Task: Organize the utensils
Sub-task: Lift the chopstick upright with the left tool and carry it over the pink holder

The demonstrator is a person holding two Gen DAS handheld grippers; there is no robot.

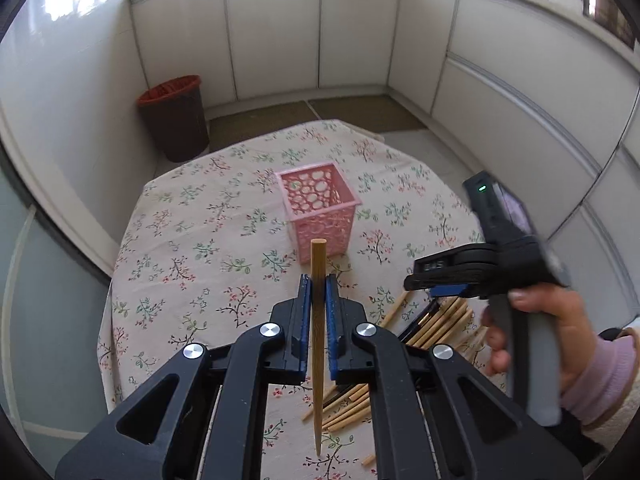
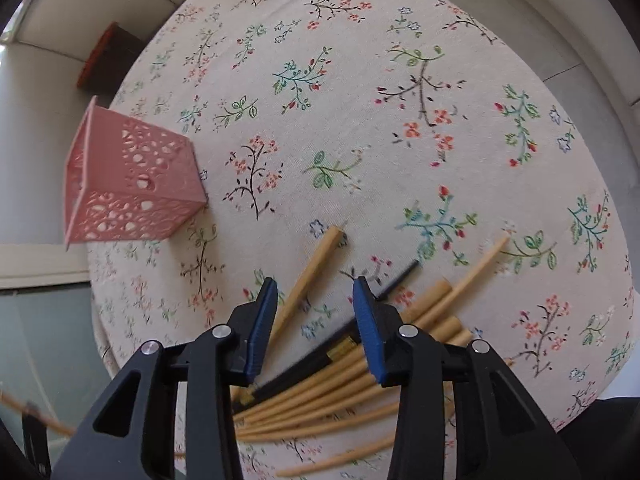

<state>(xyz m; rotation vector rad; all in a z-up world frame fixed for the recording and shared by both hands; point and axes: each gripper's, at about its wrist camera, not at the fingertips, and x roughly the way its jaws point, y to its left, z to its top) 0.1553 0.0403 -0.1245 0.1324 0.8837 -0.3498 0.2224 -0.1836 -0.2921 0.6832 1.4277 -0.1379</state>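
Observation:
My left gripper [image 1: 318,280] is shut on a wooden chopstick [image 1: 318,258]. The stick stands lengthwise between the blue pads, blunt end up, raised above the table just in front of the pink perforated basket [image 1: 320,208]. My right gripper [image 2: 316,284] points down over a loose pile of wooden chopsticks [image 2: 320,388]. Its jaws stand apart and the pads press on nothing. A black chopstick [image 2: 304,368] and a single wooden one [image 2: 312,272] lie below the gap. The pink basket [image 2: 132,184] stands to the left. The left wrist view shows the right gripper [image 1: 420,280] from the side, above the pile [image 1: 440,324].
A floral tablecloth [image 1: 192,240] covers the round table. On the floor behind it, to the left, stands a dark bin with a red rim [image 1: 176,116]. White cabinet fronts ring the room. A hand in a pink sleeve [image 1: 560,320] holds the right gripper.

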